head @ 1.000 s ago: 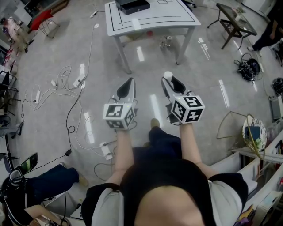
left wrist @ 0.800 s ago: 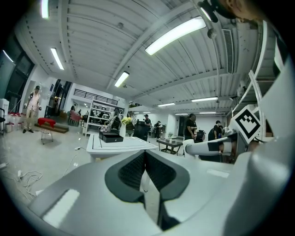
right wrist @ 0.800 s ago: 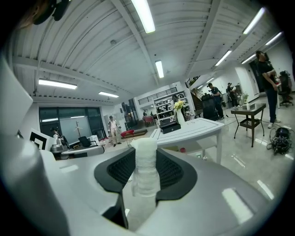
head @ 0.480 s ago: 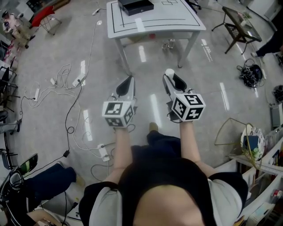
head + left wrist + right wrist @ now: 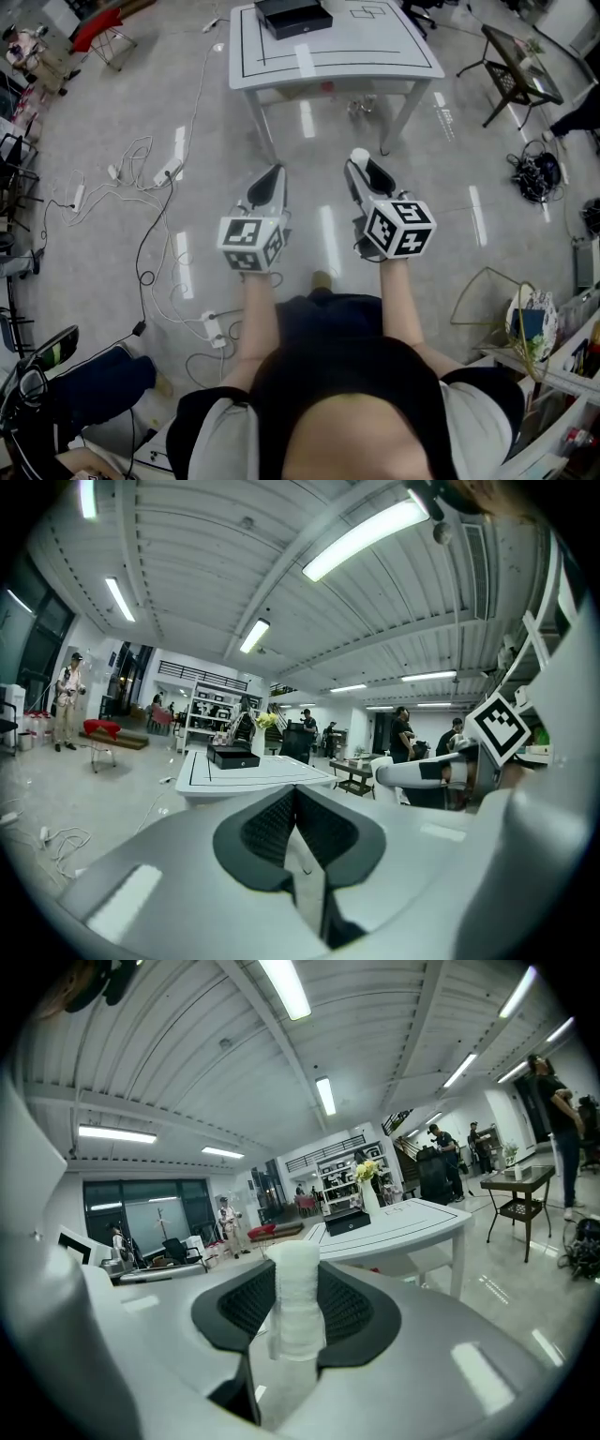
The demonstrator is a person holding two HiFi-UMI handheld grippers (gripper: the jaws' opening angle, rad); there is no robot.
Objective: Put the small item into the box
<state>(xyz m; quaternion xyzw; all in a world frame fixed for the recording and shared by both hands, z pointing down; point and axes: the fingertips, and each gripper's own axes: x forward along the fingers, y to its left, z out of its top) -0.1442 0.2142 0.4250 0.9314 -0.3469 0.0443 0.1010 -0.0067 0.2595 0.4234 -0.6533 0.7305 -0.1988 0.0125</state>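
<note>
1. Left gripper [image 5: 271, 180] — you hold it out ahead of your body on a straight forearm [image 5: 262, 314]. It points across the floor toward the table [image 5: 375, 52] and dips only slightly. In the left gripper view its pads [image 5: 267, 825] are pressed together with nothing between them.
2. Right gripper [image 5: 360, 170] — same pose, side by side with the left one and apart from it. It points at the same table. In the right gripper view its pads [image 5: 349, 1307] pinch the roll [image 5: 296, 1288] from both sides.
3. Roll [image 5: 358, 158] — white and upright, with its top standing above the jaw tips. It is over bare floor, short of the table.
4. Box [image 5: 292, 15] — black, on the far-left part of the table and well apart from both grippers. It shows small and distant in the left gripper view [image 5: 233, 756] and the right gripper view [image 5: 348, 1222].
5. Hidden: both your hands lie under the marker cubes [image 5: 251, 244]. The roll's lower end is sunk between the pads.
6. Cut off: the top edge of the head view clips the box's far side and the table's far end.
7. Hard to make out: you cannot tell from any view whether the box stands open or lidded. The roll's surface shows only as a rough white wrap.
</note>
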